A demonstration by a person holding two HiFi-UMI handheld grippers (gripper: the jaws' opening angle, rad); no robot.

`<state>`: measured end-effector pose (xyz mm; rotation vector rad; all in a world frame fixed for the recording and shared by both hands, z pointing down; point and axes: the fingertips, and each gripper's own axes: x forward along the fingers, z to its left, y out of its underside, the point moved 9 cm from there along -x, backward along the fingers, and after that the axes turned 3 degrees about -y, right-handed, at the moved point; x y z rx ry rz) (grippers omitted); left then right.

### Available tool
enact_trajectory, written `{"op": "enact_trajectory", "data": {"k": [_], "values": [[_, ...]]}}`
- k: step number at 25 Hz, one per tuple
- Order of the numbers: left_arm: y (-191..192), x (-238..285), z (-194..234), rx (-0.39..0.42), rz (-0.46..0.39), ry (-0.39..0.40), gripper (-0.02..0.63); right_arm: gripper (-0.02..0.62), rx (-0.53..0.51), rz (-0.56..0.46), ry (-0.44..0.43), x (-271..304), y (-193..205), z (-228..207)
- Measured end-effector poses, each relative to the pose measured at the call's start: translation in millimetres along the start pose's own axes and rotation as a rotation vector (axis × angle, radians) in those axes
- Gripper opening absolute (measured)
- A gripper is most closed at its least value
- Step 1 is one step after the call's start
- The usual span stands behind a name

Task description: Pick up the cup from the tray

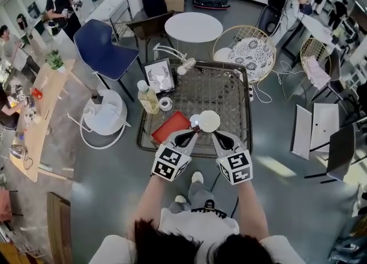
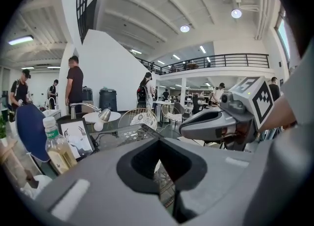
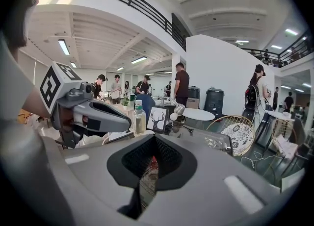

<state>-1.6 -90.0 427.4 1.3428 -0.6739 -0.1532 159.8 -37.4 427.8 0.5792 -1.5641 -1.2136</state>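
One mesh-topped table (image 1: 225,92) fills the middle of the head view, with everything else lying on its 6 to 9 o'clock part. Both grippers hover over its near edge at 6 o'clock, side by side and close together. The left gripper (image 1: 189,136) has its jaws pressed together with only a thin slit between them and nothing in it. The right gripper (image 1: 222,138) is clenched the same way and is also empty, and red and mesh show through its slit.

A red tray (image 1: 169,127) lies tilted at about 7 o'clock on the table. A framed deer picture (image 1: 159,76) leans at 10 o'clock. Just toward 6 o'clock of it stands a clear bottle (image 1: 148,98) of yellowish liquid.

The pale round cup (image 1: 209,121) sits at the tray's 3 o'clock corner, just beyond the two gripper tips. I cannot tell whether it rests on the tray or just beside it. A small roll of tape (image 1: 166,103) lies at the bottle's 3 o'clock.
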Motion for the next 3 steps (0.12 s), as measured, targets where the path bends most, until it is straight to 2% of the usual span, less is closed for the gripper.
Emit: {"op": "enact_trajectory", "data": {"k": [3], "values": [[-5.3, -4.2, -8.2, 0.000, -0.016, -0.011, 0.002, 0.023, -0.006, -0.003, 0.006, -10.7, 0.7, 1.2]]}}
